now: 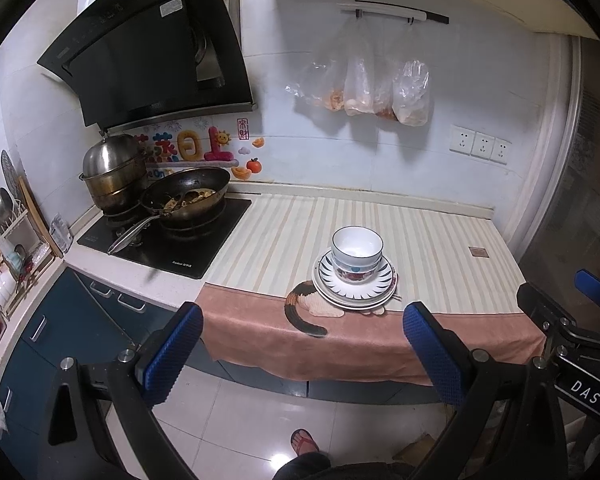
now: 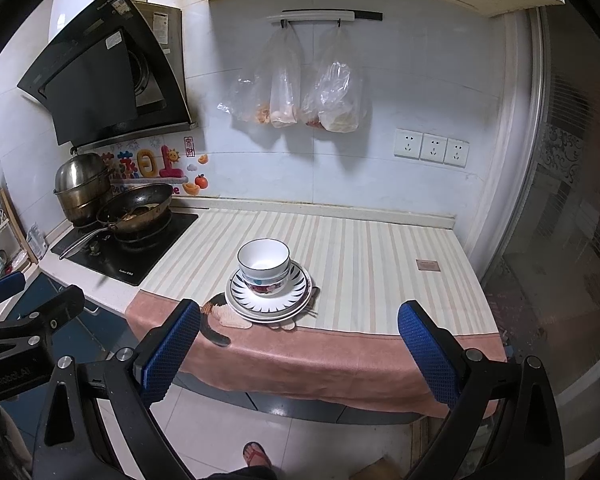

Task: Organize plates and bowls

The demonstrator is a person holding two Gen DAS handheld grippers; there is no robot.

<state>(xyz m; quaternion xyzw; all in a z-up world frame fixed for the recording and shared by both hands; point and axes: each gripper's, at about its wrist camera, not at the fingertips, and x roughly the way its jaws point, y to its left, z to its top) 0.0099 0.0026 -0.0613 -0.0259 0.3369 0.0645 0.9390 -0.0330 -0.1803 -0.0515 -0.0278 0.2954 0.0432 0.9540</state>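
Observation:
A white bowl with a dark rim (image 1: pixel 357 246) sits nested on a flower-patterned bowl (image 1: pixel 354 275), on a stack of plates (image 1: pixel 332 286) whose top plate has a dark petal pattern. The stack stands near the front of the striped counter mat (image 1: pixel 440 256). The same bowl (image 2: pixel 263 258) and plates (image 2: pixel 240 300) show in the right wrist view. My left gripper (image 1: pixel 302 354) is open and empty, held back in front of the counter edge. My right gripper (image 2: pixel 298 354) is open and empty, also back from the counter; it also shows at the right of the left wrist view (image 1: pixel 556 320).
A pink towel with a cat picture (image 1: pixel 340 344) hangs over the counter front. A wok with food (image 1: pixel 186 196) and a steel pot (image 1: pixel 114 176) stand on the hob at left. A dish rack (image 1: pixel 8 248) is far left. Plastic bags (image 1: pixel 364 84) hang on the wall.

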